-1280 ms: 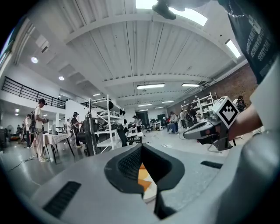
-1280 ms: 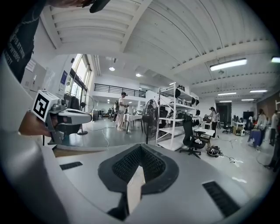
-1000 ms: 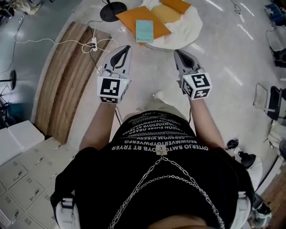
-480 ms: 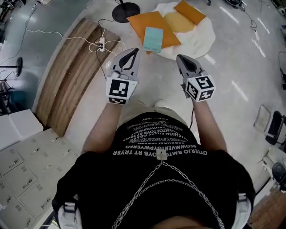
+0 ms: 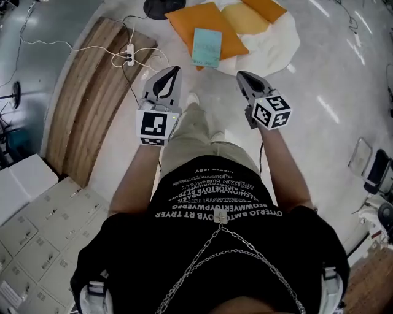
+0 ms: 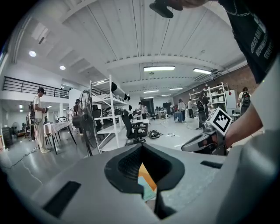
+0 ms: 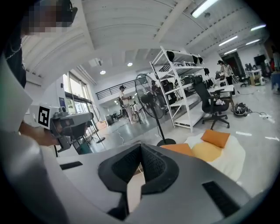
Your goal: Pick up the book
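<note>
A thin teal book [image 5: 207, 47] lies on an orange cushion [image 5: 206, 26] on the floor, ahead of both grippers. My left gripper [image 5: 174, 71] is shut and empty, short of the book and a little to its left. My right gripper [image 5: 240, 75] is also shut and empty, to the book's right. In the left gripper view a sliver of the teal book [image 6: 147, 189] and orange cushion [image 6: 145, 171] shows through the gap below the shut jaws. In the right gripper view the left gripper [image 7: 70, 124] shows at left, and the cushions [image 7: 214, 138] lie ahead on the right.
A white beanbag [image 5: 270, 43] holds the cushions, with a yellow one [image 5: 244, 15] at the back. Wooden boards [image 5: 86, 98] and a power strip [image 5: 129, 59] with cables lie on the left. A fan's black base [image 5: 158, 7] stands beyond. White shelving [image 7: 186, 89] and an office chair [image 7: 210, 103] stand farther off.
Both grippers have moved forward and down toward the cushions. The book has come nearer in the head view. The person's leg now steps forward between the grippers.
</note>
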`<act>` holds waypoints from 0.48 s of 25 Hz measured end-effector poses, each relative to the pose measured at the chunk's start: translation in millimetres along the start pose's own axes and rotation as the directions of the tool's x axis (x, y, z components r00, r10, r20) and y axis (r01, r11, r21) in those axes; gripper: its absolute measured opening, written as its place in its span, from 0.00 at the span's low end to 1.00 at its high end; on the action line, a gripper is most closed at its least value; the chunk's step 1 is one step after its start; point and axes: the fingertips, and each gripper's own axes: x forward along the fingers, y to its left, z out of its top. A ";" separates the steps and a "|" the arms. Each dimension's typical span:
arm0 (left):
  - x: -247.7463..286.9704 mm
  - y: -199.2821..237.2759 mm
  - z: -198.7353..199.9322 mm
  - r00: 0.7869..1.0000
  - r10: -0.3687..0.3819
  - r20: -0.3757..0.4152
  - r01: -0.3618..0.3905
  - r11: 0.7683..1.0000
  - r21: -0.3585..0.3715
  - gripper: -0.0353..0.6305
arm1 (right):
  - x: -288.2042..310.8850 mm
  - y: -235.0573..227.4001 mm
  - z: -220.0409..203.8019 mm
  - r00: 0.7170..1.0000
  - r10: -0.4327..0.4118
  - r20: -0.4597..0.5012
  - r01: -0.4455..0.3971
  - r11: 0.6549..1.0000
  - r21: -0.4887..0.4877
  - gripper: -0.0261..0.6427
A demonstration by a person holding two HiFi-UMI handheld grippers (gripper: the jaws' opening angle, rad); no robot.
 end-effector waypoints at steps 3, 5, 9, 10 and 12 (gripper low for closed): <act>30.4 18.6 -19.4 0.999 -0.015 -0.033 0.015 1.000 -0.009 0.06 | 30.5 -27.5 -21.2 0.999 -0.022 -0.044 0.024 0.998 0.049 0.03; 48.2 28.5 -28.1 0.999 -0.031 -0.044 0.031 0.999 -0.018 0.06 | 50.7 -46.8 -38.1 0.997 -0.035 -0.076 0.042 0.995 0.091 0.03; 77.9 49.7 -53.8 0.995 -0.064 -0.073 0.061 0.997 -0.041 0.06 | 102.5 -83.6 -73.5 0.989 -0.052 -0.142 0.072 0.987 0.141 0.03; 83.9 52.7 -63.6 0.993 -0.075 -0.094 0.071 0.996 -0.044 0.06 | 113.5 -90.7 -86.9 0.985 -0.056 -0.163 0.084 0.982 0.168 0.03; 97.8 54.7 -81.1 0.987 -0.099 -0.129 0.094 0.994 -0.050 0.06 | 131.9 -108.4 -114.8 0.976 -0.067 -0.208 0.113 0.969 0.218 0.03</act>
